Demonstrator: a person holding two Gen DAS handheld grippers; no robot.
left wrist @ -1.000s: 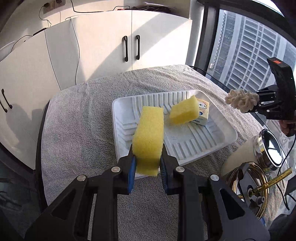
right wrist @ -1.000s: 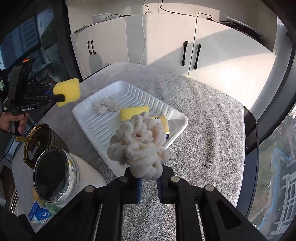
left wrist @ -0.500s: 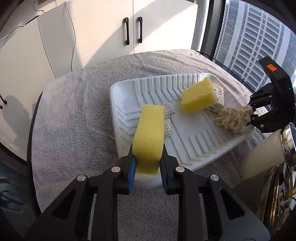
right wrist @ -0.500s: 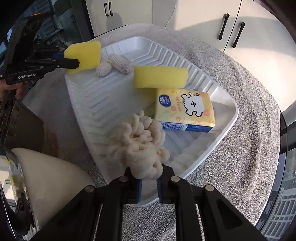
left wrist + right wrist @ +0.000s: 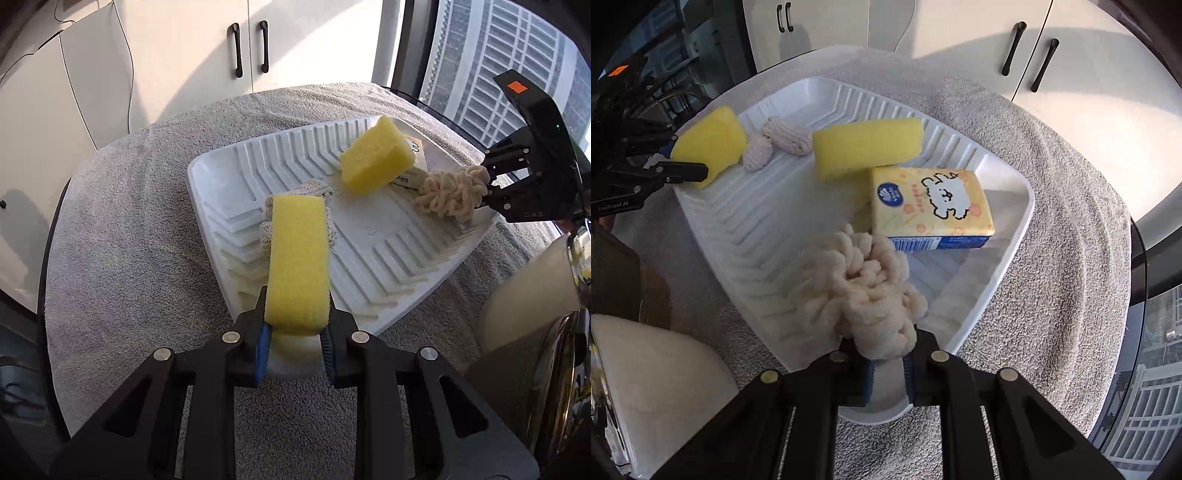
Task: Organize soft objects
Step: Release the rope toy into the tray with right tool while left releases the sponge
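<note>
Since a second ago: both grippers have come down from above the table to the white tray (image 5: 369, 236), carrying their loads with them.
Left gripper (image 5: 295, 339): pinching a yellow sponge (image 5: 298, 258) at its near end; the sponge's far end lies over two small knitted pieces (image 5: 783, 142) at centre frame in the left view.
Right gripper (image 5: 888, 365): pressed onto a cream yarn bundle (image 5: 864, 284), which hangs over the tray's near corner, lower centre of the right view, touching or nearly touching the floor.
Already in tray: a second yellow sponge (image 5: 868, 146) leaning on a tissue pack (image 5: 931, 203), plus the knitted pieces.
Left to do: I judge both held items only need releasing; nothing soft lies loose on the grey towel (image 5: 129, 240).
Around: white cabinets (image 5: 166, 55) behind; a pale lampshade-like object (image 5: 528, 295) and brass fittings at the right edge of the left view.
In the way: the knitted pieces crowd the sponge's landing spot; the tissue pack sits just beside the bundle.
</note>
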